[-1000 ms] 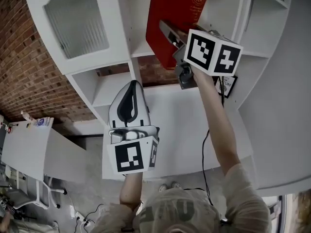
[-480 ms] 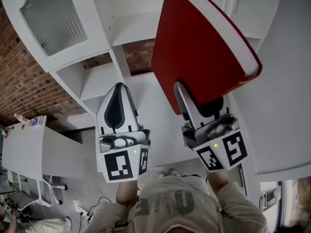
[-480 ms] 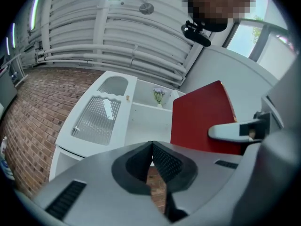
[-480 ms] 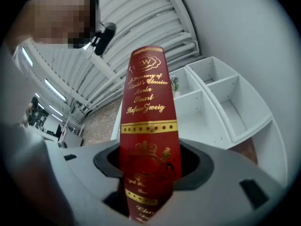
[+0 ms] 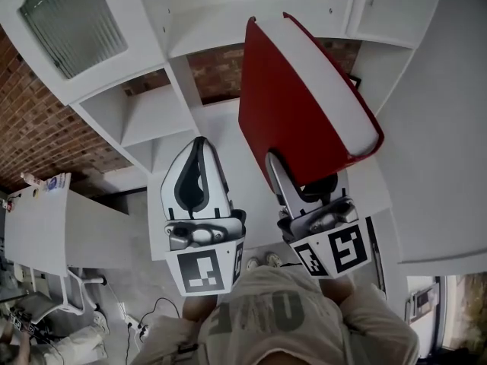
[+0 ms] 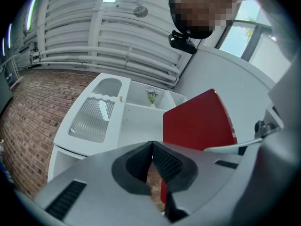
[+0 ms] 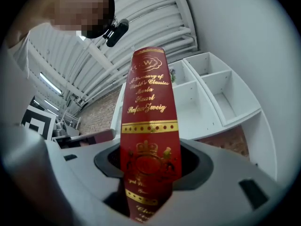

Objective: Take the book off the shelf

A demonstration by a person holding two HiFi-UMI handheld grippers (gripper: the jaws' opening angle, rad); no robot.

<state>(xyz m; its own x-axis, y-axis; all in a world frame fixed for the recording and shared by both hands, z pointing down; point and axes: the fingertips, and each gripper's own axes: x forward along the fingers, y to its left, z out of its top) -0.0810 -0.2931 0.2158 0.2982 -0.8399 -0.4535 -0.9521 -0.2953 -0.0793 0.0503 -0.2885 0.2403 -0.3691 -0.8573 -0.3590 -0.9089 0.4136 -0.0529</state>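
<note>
Up in front of me stands the big white shelf (image 5: 181, 82). A brick wall (image 5: 46, 128) is behind it and shows through its open back. One door (image 5: 72, 21) at the top left has ribbed glass.

Next in size is the red book (image 5: 297, 105). It is out of the shelf, up in the air in front of it, and it leans to one side. Its white pages face my right.

My right gripper (image 5: 304, 177) grips the book at its low end, with one jaw on each cover. The spine with its gold letters (image 7: 148, 91) points back at that gripper's camera. Those jaws have just been closing, with the book between them.

My left gripper (image 5: 199, 144) is beside the right one and does not touch the book. Its jaws are pressed together with nothing in them.
</note>
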